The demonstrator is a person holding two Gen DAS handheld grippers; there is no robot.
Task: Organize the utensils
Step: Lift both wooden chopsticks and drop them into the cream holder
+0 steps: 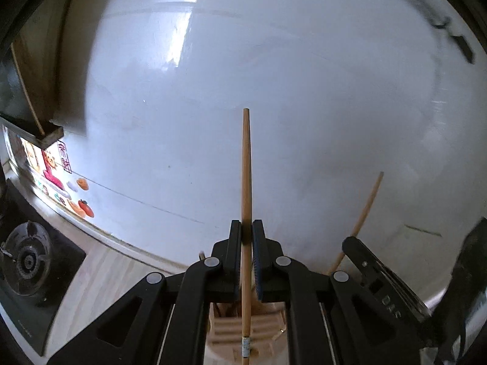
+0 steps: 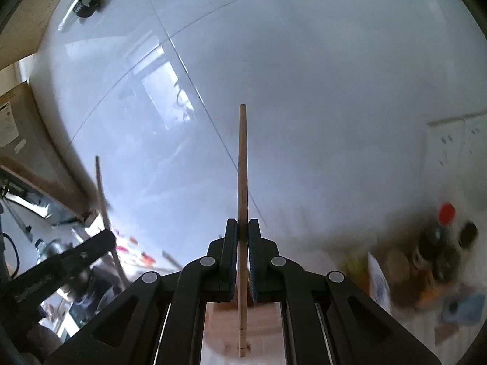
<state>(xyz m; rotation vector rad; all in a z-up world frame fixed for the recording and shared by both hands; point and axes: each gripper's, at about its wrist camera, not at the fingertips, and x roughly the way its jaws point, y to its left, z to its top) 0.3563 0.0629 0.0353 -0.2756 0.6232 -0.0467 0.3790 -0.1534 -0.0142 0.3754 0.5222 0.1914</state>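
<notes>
From the left wrist, the left gripper [image 1: 246, 228] is squeezed tight on a chopstick [image 1: 246, 164]. The stick runs between the two black jaws and pokes out far past them, toward the shiny white wall [image 1: 274, 76]. Its thin tip is far and its thick end is near, down by the camera. I think it is held in the middle so it will not tip or slip out. On the right, the right gripper [image 1: 353, 243] peeks in with a second chopstick [image 1: 366, 203] leaning up out of it. Low and near, under the jaws, sits a pale holder [image 1: 231, 325] with slots. It is mostly hidden, so I cannot tell what is in it. On the far left is a stove burner [image 1: 27, 261] on the counter [image 1: 100, 270], and some fruit stickers [image 1: 82, 203] on the wall.

From the right wrist, the right gripper [image 2: 242, 228] is shut tight on its own chopstick [image 2: 242, 164], also pointing far out toward the wall. The grip is near the middle here too. On the left, the left gripper [image 2: 91, 249] shows with its stick [image 2: 105, 206] standing up. On the right, blurry bottles [image 2: 438, 243] stand on the counter, one with a red cap.

Each gripper holds one stick, so I think the pair is being brought together to put away.
</notes>
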